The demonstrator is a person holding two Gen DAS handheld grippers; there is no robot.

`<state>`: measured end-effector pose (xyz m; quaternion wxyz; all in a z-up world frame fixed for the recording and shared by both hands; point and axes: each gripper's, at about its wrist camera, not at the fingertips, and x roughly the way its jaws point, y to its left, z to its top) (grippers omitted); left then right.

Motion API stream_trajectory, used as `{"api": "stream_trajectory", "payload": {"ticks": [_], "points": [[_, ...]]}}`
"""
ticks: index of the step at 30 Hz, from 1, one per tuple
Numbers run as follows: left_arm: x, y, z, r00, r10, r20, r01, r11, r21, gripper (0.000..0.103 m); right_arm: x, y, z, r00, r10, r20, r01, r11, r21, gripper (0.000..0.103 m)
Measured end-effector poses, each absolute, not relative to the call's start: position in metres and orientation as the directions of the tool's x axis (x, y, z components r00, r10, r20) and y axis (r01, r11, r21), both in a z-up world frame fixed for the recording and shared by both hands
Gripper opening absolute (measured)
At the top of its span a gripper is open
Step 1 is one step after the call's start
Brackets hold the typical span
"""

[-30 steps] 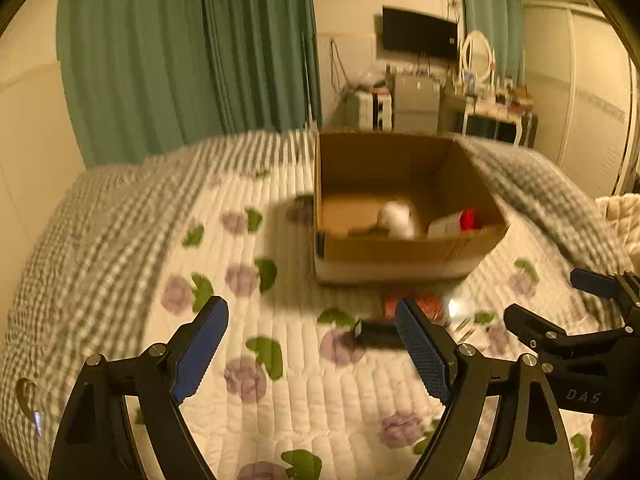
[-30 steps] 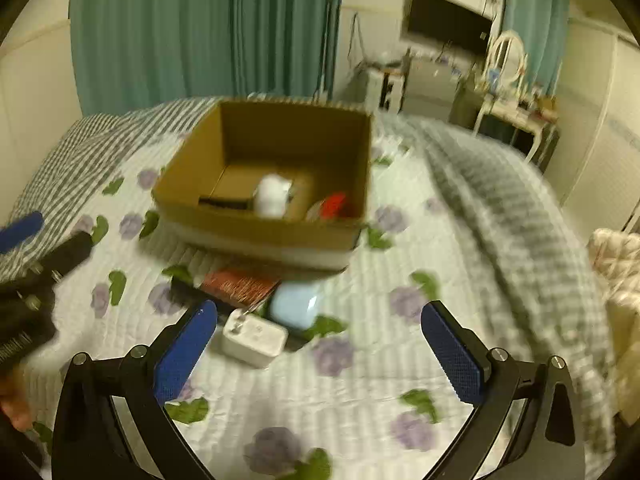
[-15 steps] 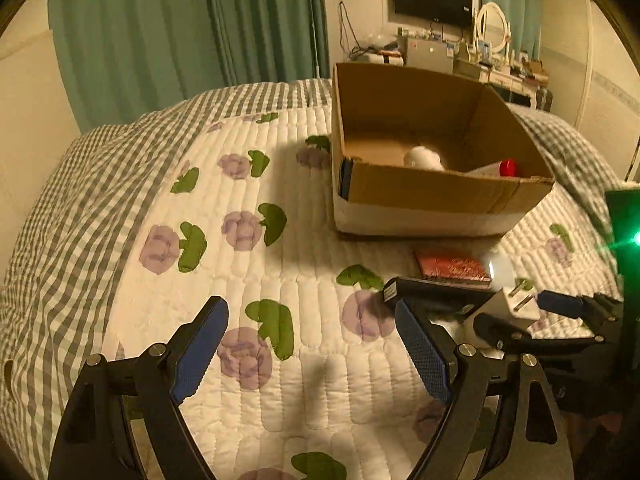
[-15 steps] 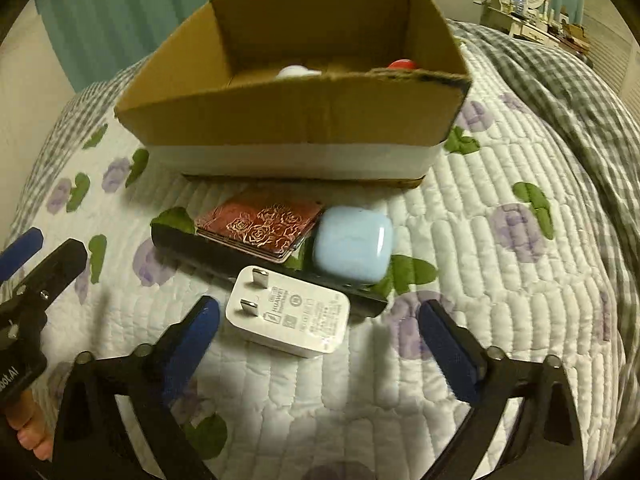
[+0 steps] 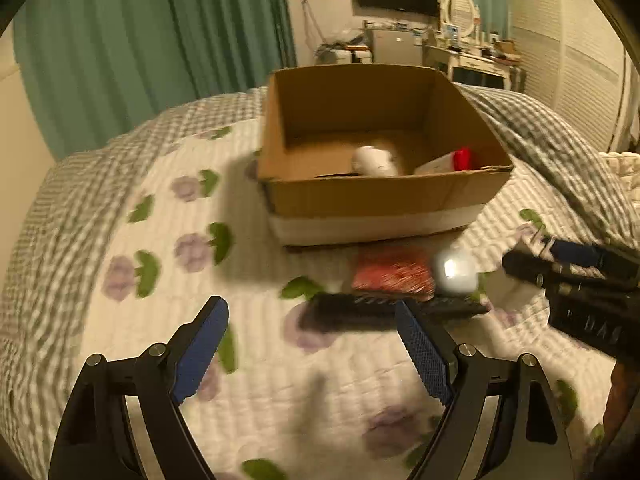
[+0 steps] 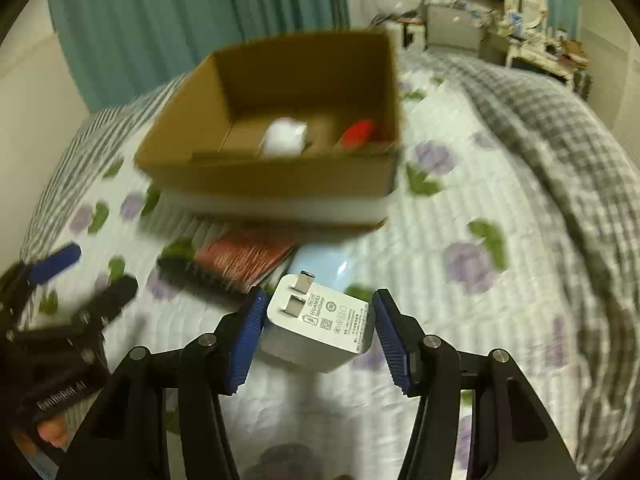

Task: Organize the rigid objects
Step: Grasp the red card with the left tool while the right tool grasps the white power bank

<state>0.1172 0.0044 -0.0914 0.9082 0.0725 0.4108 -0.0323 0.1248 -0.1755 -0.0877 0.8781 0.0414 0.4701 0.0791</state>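
gripping a white charger [image 6: 320,326] between its blue fingers [image 6: 245,340], the right gripper [image 6: 318,334] is seen above the flowered quilt [image 6: 460,300] of the bed. the charger's prongs are pointed toward a cardboard box [image 6: 280,184], in which a white object [image 6: 285,139] and a red-capped item [image 6: 360,132] are held. a red card case [image 6: 244,258], a pale blue case [image 6: 324,268] and a black remote [image 6: 192,274] are left lying before the box. the left gripper [image 5: 312,354] is kept wide open, nothing between its fingers.
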Motion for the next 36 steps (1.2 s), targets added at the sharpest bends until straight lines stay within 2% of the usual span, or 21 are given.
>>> {"api": "stream_trajectory", "payload": {"ticks": [4,7,14,22,23,24,35,36], "points": [[0.137,-0.017,-0.102,0.625,-0.046,-0.78,0.172,0.982,0.08,0.088,0.144,-0.188,-0.08,0.569,0.117,-0.814,-0.074,0.993,0.091,0.053],[0.149,-0.032,-0.113,0.603,-0.066,-0.795,0.227,0.97,0.092,0.088,0.158,-0.197,-0.084,0.564,0.116,-0.818,-0.057,0.993,0.102,0.053],[0.181,-0.045,-0.139,0.517,-0.028,-0.856,0.285,0.948,0.141,0.088,0.17,-0.202,-0.103,0.538,0.132,-0.832,-0.004,0.988,0.154,0.052],[0.211,-0.047,-0.163,0.423,-0.057,-0.904,0.3,0.95,0.081,0.086,0.168,-0.196,-0.108,0.54,0.116,-0.834,-0.004,0.991,0.135,0.051],[0.214,-0.046,-0.164,0.419,-0.06,-0.906,0.293,0.953,0.072,0.082,0.168,-0.196,-0.109,0.54,0.114,-0.834,-0.003,0.991,0.133,0.051],[0.215,-0.046,-0.163,0.416,-0.079,-0.906,0.296,0.954,0.052,0.073,0.167,-0.195,-0.109,0.539,0.11,-0.835,-0.003,0.992,0.129,0.051],[0.177,-0.04,-0.111,0.513,-0.111,-0.851,0.276,0.96,0.041,0.07,0.154,-0.195,-0.1,0.552,0.094,-0.829,-0.029,0.995,0.094,0.051],[0.172,-0.038,-0.102,0.527,-0.117,-0.842,0.271,0.962,0.036,0.05,0.152,-0.196,-0.095,0.558,0.092,-0.825,-0.034,0.995,0.089,0.051]]}}
